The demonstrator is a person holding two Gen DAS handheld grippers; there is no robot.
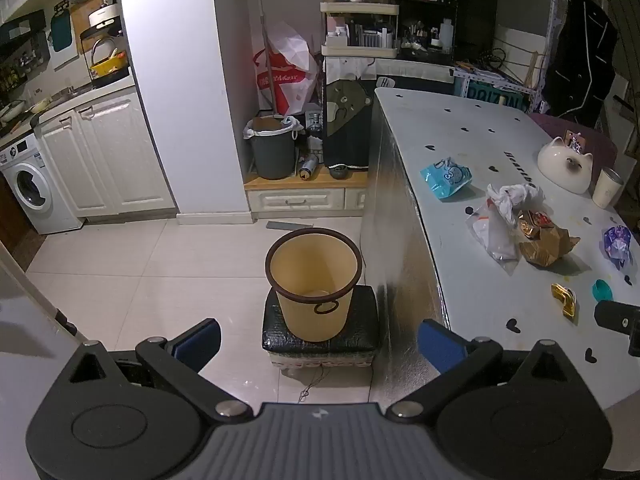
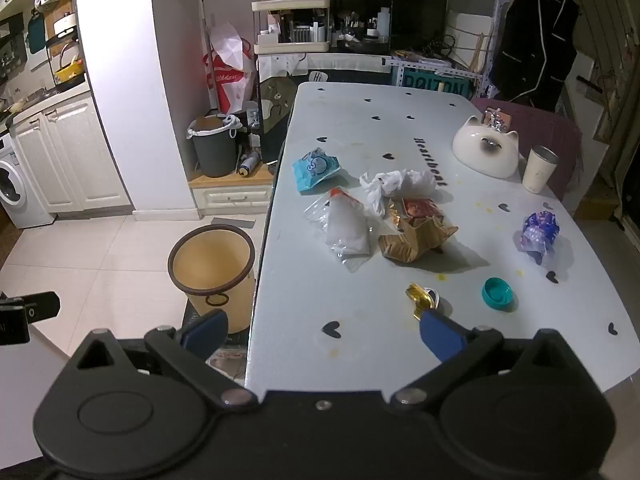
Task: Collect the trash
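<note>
A tan waste bin with a dark rim stands on a black stool beside the white table; it also shows in the right wrist view. Trash lies on the table: a blue packet, a crumpled white bag, a clear plastic bag, a gold-brown wrapper, a purple wrapper, a teal cap and a gold wrapper. My left gripper is open and empty, facing the bin. My right gripper is open and empty above the table's near edge.
A cat-shaped white bowl and a cream cup stand at the table's far right. A grey bin sits on a low wooden cabinet by the wall. A washing machine stands at far left. The floor is tiled.
</note>
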